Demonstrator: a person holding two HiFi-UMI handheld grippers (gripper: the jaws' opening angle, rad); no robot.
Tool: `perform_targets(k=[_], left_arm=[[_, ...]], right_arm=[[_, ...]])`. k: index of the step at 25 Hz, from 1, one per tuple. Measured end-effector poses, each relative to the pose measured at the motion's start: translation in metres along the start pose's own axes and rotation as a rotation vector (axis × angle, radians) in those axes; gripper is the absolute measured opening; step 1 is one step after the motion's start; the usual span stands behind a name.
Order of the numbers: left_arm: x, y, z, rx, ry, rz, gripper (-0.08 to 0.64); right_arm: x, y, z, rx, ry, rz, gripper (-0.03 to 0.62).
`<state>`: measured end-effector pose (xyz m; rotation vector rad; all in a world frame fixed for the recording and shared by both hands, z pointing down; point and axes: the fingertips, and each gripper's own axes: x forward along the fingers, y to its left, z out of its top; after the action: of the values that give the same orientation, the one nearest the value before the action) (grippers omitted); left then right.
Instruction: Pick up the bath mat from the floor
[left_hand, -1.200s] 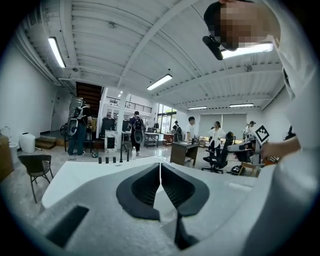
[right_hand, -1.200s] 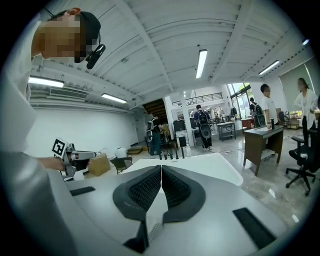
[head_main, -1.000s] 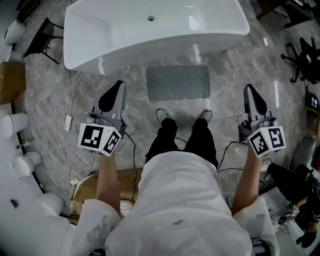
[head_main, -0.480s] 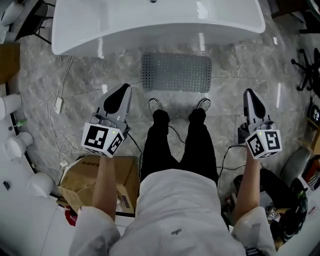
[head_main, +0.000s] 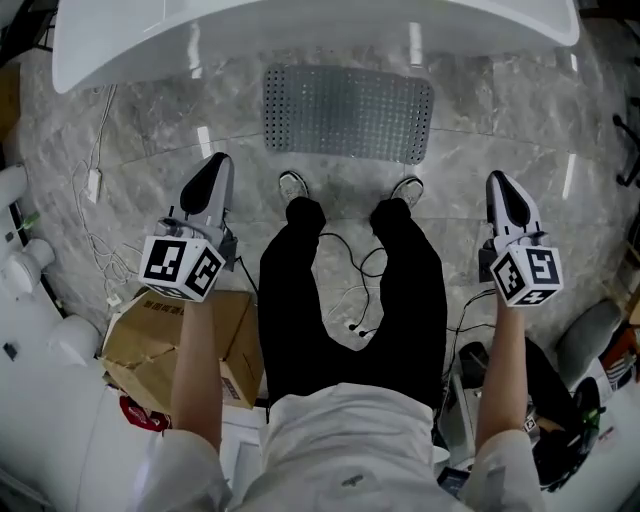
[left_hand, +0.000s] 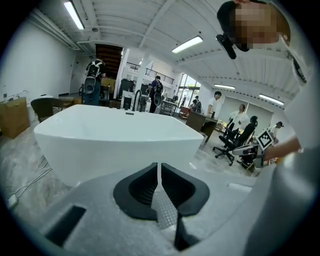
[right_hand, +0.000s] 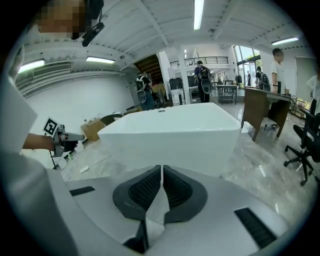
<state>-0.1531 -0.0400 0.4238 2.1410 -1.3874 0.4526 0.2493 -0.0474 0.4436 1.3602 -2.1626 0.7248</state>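
The grey, dotted bath mat (head_main: 348, 112) lies flat on the marble floor in the head view, between the white bathtub (head_main: 300, 30) and the person's shoes (head_main: 292, 185). My left gripper (head_main: 216, 162) is shut and holds nothing; it hangs left of the legs, below and left of the mat's near left corner. My right gripper (head_main: 497, 180) is also shut and holds nothing; it is right of the legs, off the mat's near right corner. In the left gripper view the shut jaws (left_hand: 158, 167) face the tub wall (left_hand: 115, 135). The right gripper's jaws (right_hand: 161, 172) face the tub (right_hand: 170, 135) too. The mat shows in neither gripper view.
A cardboard box (head_main: 190, 340) sits under my left arm. Loose white cables (head_main: 100, 220) trail over the floor at left, beside round white fixtures (head_main: 25, 260). Another cable (head_main: 350, 300) hangs between the legs. Office chairs (right_hand: 302, 145) and several people stand far behind the tub.
Both grippers have come down beside the legs as the person crouches. The mat and tub now look larger and sit higher in the head view. Both jaws stayed shut.
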Motion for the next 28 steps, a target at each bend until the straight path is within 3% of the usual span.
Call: perform_targets(k=[6, 11, 21, 24, 28], left_arm=[[0.062, 0.049, -0.09, 0.011, 0.089, 0.019, 0.021], [0.121, 0.099, -0.161, -0.014, 0.131, 0.034, 0.023], [0.212, 0.178, -0.316, -0.042, 0.26, 0.051, 0.094], [0.231, 0.2, -0.358, -0.059, 0.287, 0.072, 0.109], [0.258, 0.226, -0.412, -0.064, 0.35, 0.093, 0.149]], right_arm=[[0.074, -0.037, -0.079, -0.032, 0.075, 0.024, 0.009], [0.143, -0.078, -0.149, 0.008, 0.12, 0.02, 0.009], [0.261, -0.127, -0.297, -0.019, 0.227, 0.002, 0.013], [0.288, -0.133, -0.336, -0.008, 0.263, 0.008, 0.072], [0.318, -0.15, -0.382, 0.003, 0.298, -0.013, 0.084]])
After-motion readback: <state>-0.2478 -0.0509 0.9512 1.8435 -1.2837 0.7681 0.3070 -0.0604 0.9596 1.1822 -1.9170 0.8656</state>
